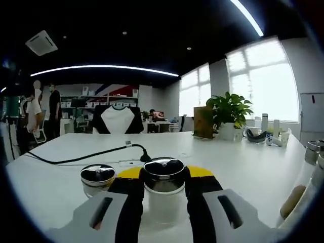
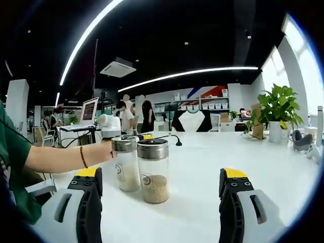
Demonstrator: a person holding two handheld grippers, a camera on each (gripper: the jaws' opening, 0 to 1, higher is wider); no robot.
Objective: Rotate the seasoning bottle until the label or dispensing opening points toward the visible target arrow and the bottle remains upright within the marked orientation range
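Left gripper [image 1: 163,202] is clamped on a seasoning bottle [image 1: 164,190] standing upright on the white table [image 1: 243,167]; a second bottle [image 1: 97,178] stands just left. Right gripper [image 2: 162,202] is held wide apart, near both jars. A black cable [image 1: 86,156] lies behind, a potted plant [image 1: 229,114] farther right.

Big white table [image 2: 212,167] here. Two glass seasoning bottles [image 2: 153,171] with metal lids stand upright on it, touching. A black cable [image 1: 91,156] snakes off toward 10 o'clock, and a potted plant [image 1: 229,115] sits at 2 o'clock.
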